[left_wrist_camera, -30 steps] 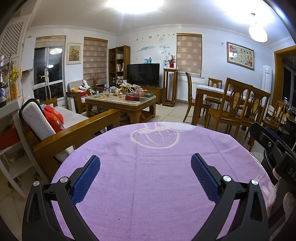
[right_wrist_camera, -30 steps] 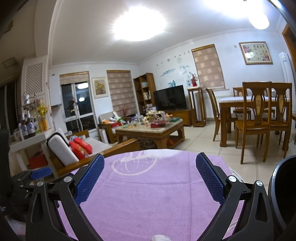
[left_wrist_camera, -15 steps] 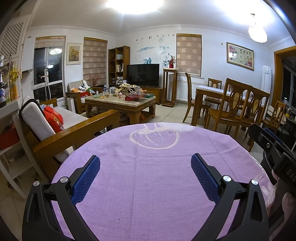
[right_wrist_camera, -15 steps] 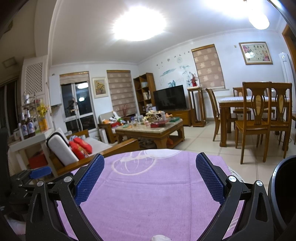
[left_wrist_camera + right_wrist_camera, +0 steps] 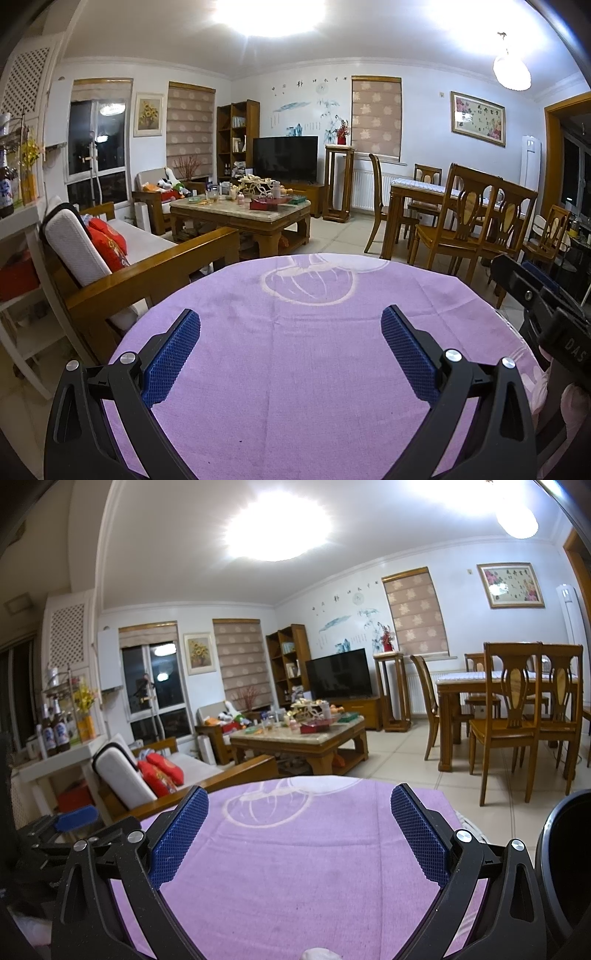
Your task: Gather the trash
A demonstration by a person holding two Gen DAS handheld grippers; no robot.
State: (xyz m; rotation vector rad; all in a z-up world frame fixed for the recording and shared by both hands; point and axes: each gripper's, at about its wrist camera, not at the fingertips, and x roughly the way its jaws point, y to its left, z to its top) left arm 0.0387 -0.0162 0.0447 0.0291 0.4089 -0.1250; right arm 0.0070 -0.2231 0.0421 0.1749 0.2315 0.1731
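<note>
Between the jaws of the left gripper (image 5: 290,345) there's nothing but purple cloth, and they're spread wide apart. Same deal with the right gripper (image 5: 299,829): jaws fully apart, holding nothing, pointed across the worktop (image 5: 295,376) toward the living room.

Only candidate for trash I can spot is a small pale lump (image 5: 318,954) right at the bottom edge of the right wrist view, below and behind the right jaws, basically under the camera. Too cut off to say what it is. Off to the right of those jaws sits a dark round bin (image 5: 565,864), just beside the worktop edge by the look of it.

My guess is the step in hand is finding the first piece. I'd tip the right gripper down and pull it back until the lump sits squarely between the pads, and only then close. The cloth looks soft, so come in low without pinching the fabric along with it.
</note>
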